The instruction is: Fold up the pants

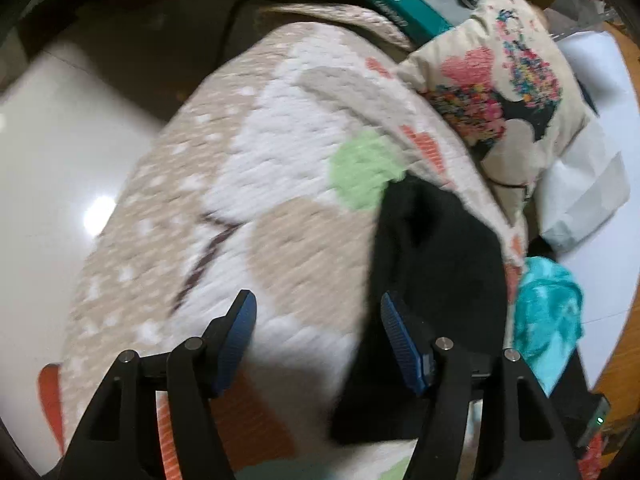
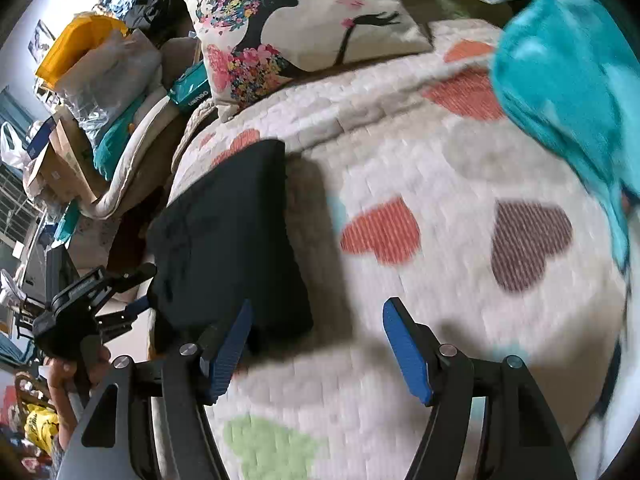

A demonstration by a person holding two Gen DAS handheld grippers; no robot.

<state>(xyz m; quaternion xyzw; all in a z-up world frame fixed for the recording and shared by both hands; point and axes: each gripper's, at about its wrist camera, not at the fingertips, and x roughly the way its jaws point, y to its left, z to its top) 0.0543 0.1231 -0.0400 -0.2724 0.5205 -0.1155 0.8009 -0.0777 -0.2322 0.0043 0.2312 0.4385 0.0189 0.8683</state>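
Both grippers spread wide, nothing held: left gripper (image 1: 318, 332), right gripper (image 2: 316, 340). Just beyond, black pants (image 2: 228, 240) already in a compact rectangle on the heart quilt (image 2: 420, 152). Probably soft, light, floppy; best pinched at a folded edge. Floral pillow (image 2: 304, 20) farther back.

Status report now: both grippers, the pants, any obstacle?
Left gripper open, empty. Right gripper open, empty. Black pants folded flat on quilt. Teal cloth lies apart.
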